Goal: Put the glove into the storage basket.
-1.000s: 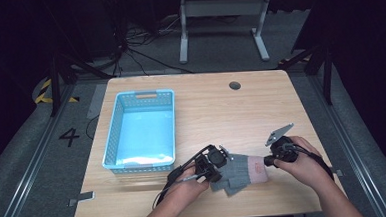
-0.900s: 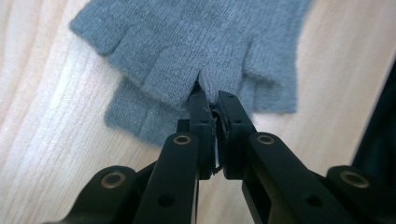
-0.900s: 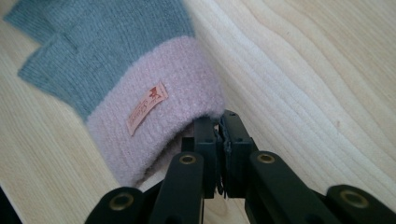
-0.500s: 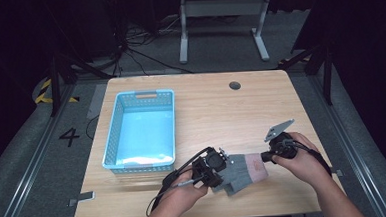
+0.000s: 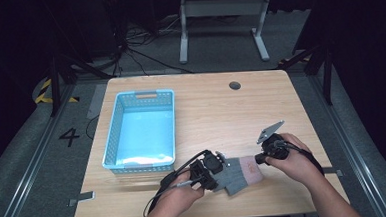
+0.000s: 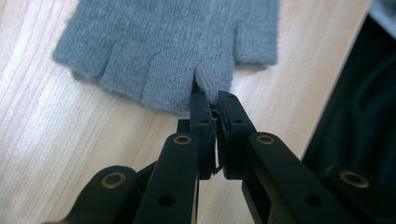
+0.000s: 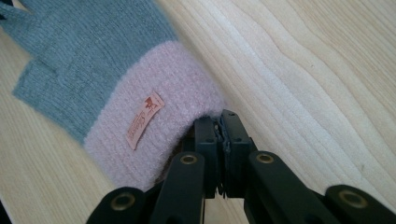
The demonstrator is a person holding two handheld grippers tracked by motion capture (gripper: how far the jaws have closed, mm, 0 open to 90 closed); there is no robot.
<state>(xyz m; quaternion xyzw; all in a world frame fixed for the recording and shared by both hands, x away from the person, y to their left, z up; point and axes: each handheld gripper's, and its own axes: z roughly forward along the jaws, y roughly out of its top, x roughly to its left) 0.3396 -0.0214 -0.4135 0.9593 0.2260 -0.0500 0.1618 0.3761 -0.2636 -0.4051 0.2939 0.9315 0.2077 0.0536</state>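
A grey knitted fingerless glove [image 5: 239, 173] with a pink cuff lies flat near the table's front edge. My left gripper [image 5: 218, 173] is at its finger end. In the left gripper view the jaws [image 6: 212, 95] are shut on the edge of one short grey finger of the glove [image 6: 173, 42]. My right gripper [image 5: 260, 158] is at the other end. In the right gripper view it [image 7: 219, 119] is shut on the rim of the pink cuff [image 7: 140, 144], beside a small orange label [image 7: 144, 119].
A light blue plastic basket [image 5: 113, 132] stands at the table's left side, close to my left hand. The wooden table [image 5: 216, 112] has a round cable hole [image 5: 235, 85] near its far edge. Its front edge runs just below the glove.
Both hands and the glove have shifted slightly to the left and toward the front edge. The jaws hold the same ends as before.
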